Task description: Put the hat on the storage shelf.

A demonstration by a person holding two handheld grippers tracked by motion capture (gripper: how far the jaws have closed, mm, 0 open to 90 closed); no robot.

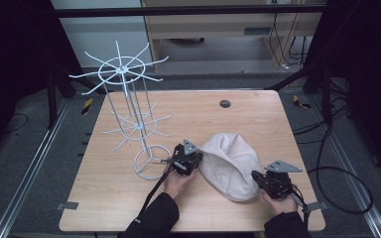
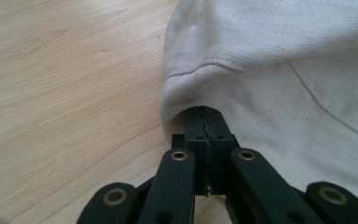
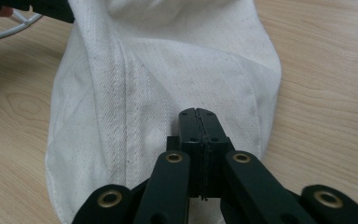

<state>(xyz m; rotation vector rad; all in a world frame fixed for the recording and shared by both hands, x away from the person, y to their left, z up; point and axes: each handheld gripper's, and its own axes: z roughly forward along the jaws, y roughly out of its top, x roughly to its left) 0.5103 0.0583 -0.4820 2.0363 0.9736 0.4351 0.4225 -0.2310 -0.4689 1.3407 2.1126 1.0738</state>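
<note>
Item: we find the white cloth cap (image 1: 229,165) lying on the table (image 1: 104,183) between both grippers, left gripper (image 1: 187,159) at its left edge, right gripper (image 1: 274,182) at its near-right edge, both jaw pairs pressed together.

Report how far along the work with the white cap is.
Done: both grippers have reached the white cap. In hand: the left gripper and right gripper sit shut at opposite edges; grip unclear. Left: the cap lies on the table, off the wire rack.
</note>
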